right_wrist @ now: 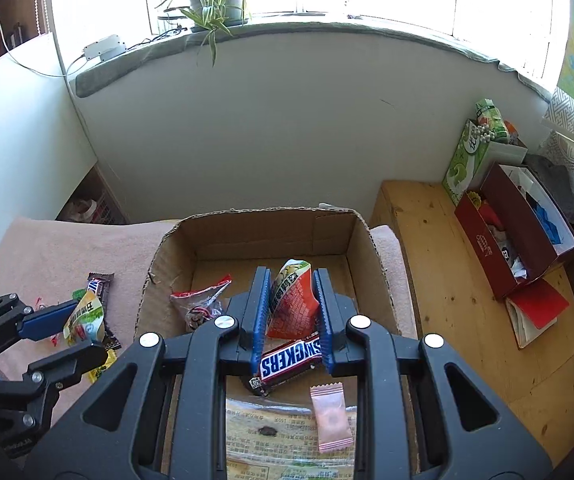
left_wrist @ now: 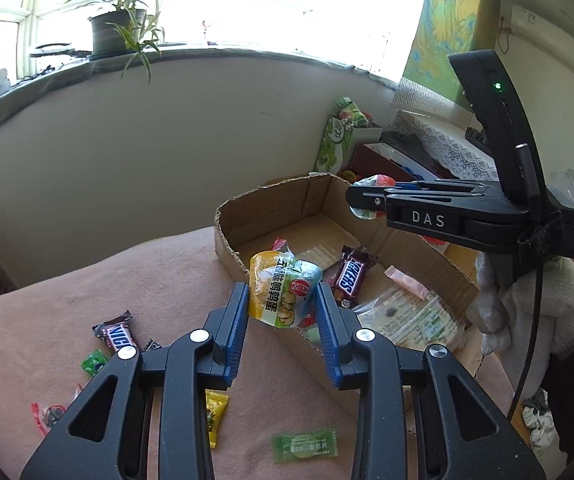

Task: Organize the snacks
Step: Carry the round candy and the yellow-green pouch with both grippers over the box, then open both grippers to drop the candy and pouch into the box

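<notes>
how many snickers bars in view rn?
2. One Snickers bar lies inside the cardboard box; the other bar lies on the pink cloth outside it. More may be hidden.

My left tongs point(left_wrist: 283, 300) point down at a slant, the 2 blue pads point(left_wrist: 234, 320) pinched onto a yellow-green packet point(left_wrist: 283, 292). My right tongs point(right_wrist: 291, 304) tilt down likewise, clamped on an orange-red packet point(right_wrist: 293, 304). A white-gloved hand point(left_wrist: 527, 312) carries them.
</notes>
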The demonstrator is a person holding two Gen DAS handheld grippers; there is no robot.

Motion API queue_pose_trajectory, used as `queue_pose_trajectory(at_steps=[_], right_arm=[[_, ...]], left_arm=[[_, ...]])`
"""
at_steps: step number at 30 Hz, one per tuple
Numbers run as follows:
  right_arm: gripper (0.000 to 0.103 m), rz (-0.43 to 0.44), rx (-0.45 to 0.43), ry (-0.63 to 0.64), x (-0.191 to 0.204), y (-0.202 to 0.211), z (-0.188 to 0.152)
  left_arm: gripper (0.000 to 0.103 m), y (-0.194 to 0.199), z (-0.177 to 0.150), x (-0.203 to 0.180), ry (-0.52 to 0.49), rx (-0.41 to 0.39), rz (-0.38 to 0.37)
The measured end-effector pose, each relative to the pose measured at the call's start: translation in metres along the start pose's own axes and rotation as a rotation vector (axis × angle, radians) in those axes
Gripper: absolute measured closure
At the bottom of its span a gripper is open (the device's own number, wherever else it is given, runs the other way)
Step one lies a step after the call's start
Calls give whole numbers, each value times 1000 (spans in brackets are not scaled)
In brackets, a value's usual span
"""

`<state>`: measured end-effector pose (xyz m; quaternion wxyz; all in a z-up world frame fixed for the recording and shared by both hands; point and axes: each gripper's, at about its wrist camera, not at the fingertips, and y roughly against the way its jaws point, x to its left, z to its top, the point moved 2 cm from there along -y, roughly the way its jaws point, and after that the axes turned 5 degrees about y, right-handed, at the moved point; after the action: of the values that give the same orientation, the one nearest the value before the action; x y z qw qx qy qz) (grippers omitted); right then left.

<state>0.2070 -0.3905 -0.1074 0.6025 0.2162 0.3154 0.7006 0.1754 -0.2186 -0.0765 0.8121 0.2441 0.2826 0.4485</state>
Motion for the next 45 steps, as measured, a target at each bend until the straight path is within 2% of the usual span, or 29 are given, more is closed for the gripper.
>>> queue_pose_trajectory(at_steps=[8,17,23,25,27,35,45], right_arm=[[80,17,33,-47,-21,-24,9],[80,53,59,-103,-37,-39,8],[79,72,64,-120,-39,-42,8],[70,65,59,-116,-38,-41,8],[48,52,47,-114,-38,-39,9],[47,45,38,-121,-37,-30,7],[47,18,20,-119,-28,-8,-2]], left_arm=[[71,-10,-1,-24,-30,24,-34],[71,-17,-1,-30,-30,43,-53],[63,-26,2,-37,-41,57,-55],[54,-29,2,-39,-33,59,-53],[51,-30,2,-38,-31,57,-53],[51,-21,2,-30,-17,40,-52],[51,10,-5,-21,-6,3,-37]])
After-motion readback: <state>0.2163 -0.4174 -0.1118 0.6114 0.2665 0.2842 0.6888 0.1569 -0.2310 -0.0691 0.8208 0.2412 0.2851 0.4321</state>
